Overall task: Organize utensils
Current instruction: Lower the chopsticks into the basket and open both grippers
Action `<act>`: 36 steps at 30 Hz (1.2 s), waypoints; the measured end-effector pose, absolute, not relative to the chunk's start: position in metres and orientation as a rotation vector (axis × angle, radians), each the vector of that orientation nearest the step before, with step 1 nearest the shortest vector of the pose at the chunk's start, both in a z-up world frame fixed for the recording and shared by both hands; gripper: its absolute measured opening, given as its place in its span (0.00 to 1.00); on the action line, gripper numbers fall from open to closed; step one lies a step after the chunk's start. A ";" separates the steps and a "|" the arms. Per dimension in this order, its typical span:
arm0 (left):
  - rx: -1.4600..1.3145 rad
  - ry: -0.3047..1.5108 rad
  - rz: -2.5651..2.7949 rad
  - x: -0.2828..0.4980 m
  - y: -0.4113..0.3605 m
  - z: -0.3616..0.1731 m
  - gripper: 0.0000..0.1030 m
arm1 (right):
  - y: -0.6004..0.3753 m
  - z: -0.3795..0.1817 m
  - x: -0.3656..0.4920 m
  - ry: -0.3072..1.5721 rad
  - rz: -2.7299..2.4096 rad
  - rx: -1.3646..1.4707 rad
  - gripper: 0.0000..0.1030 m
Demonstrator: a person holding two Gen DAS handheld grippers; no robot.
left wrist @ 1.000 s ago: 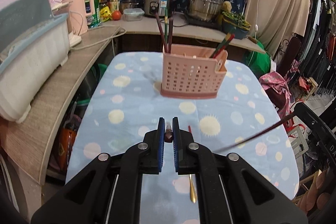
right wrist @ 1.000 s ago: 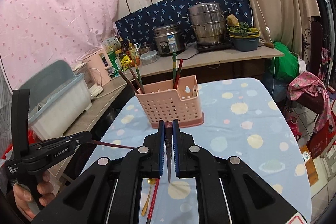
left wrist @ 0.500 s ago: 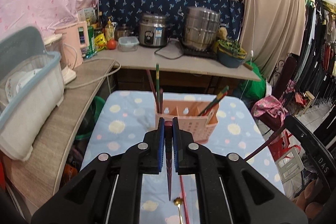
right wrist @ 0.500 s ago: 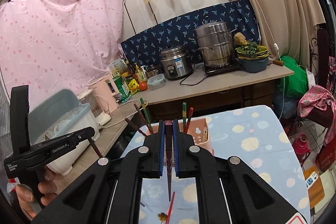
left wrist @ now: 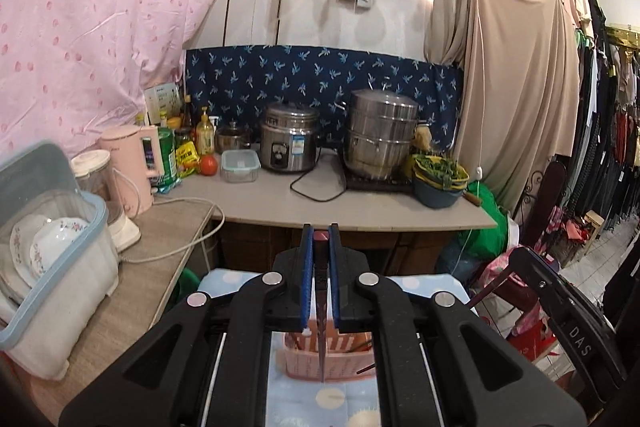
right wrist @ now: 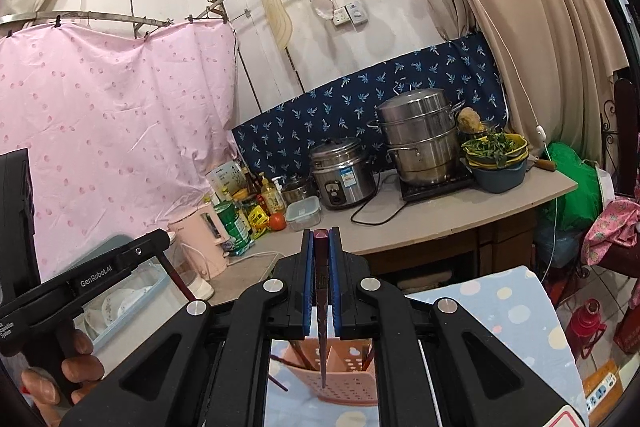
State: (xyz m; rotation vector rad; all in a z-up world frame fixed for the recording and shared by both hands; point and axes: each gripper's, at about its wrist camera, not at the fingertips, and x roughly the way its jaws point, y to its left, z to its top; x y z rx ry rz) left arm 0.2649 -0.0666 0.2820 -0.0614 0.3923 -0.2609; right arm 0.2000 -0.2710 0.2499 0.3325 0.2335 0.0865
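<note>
Dotted blue tablecloth (right wrist: pixel 516 311) under pink basket (left wrist: pixel 340 363), kitchen counter (left wrist: pixel 360 211) behind

Below your black, blue-padded left gripper (left wrist: pixel 321 239) sits a salmon-pink perforated basket (left wrist: pixel 344 363) on a pale-blue tablecloth (right wrist: pixel 516 311) with yellow and white dots.

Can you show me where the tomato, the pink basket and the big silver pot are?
tomato (left wrist: pixel 208 166): left wrist view, middle of its red skin.
pink basket (right wrist: pixel 350 383): right wrist view, its holed front wall.
big silver pot (left wrist: pixel 380 135): left wrist view, its shiny side.
</note>
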 end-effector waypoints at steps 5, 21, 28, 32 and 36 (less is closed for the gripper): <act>-0.059 0.349 -0.247 0.287 -0.073 0.285 0.07 | -0.275 0.255 0.224 0.229 0.059 0.309 0.07; -0.053 0.468 -0.238 0.341 -0.085 0.212 0.07 | -0.271 0.185 0.281 0.386 0.051 0.301 0.07; -0.048 0.514 -0.246 0.348 -0.091 0.195 0.07 | -0.264 0.168 0.287 0.427 0.050 0.293 0.07; -0.054 0.538 -0.251 0.350 -0.091 0.188 0.07 | -0.264 0.162 0.288 0.447 0.049 0.298 0.08; -0.064 0.535 -0.253 0.348 -0.088 0.187 0.07 | -0.265 0.161 0.285 0.446 0.048 0.302 0.09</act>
